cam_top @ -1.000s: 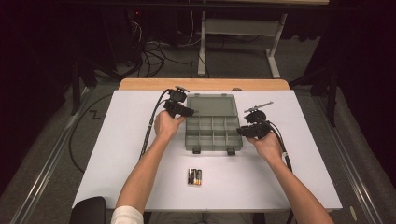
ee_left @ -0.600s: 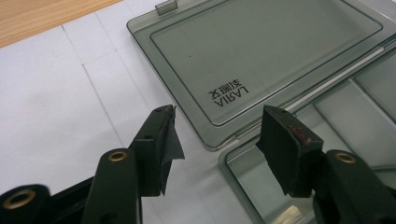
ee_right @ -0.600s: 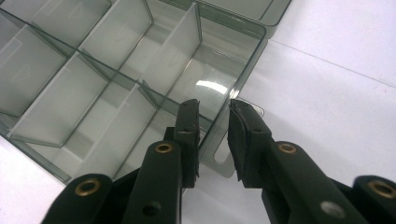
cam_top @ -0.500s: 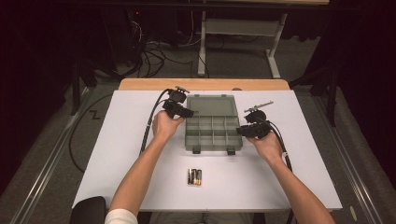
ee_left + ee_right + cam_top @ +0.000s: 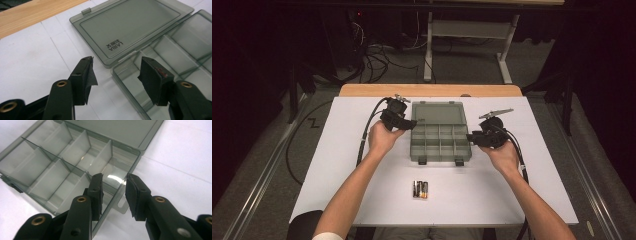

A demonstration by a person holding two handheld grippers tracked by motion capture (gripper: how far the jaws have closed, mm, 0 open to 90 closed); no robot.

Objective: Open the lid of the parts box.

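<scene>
An open box [image 5: 440, 138] of smoky, see-through grey plastic lies in the middle of the white table [image 5: 337, 165], just short of the bare wooden strip [image 5: 430, 90] at the far edge. Its flat lid [image 5: 130, 27] is folded back flat on the table, with a small tab on its rim and raised letters moulded into the panel; seen upside down, they cannot be read with certainty. The tray is split by thin clear walls into rectangular compartments [image 5: 50, 177], all bare. Two dark latches sit on its near edge. The left gripper [image 5: 116, 71], of matt black with brass-ringed screws, hangs over the tray's left far corner; its jaws have just been opening and stand wide with nothing between them. The right gripper [image 5: 113, 186] straddles the tray's right wall; its jaws have just been opening and its pads stand clear of the wall. Three small batteries [image 5: 421, 189], dark with gold bands, lie together near the table's front.
</scene>
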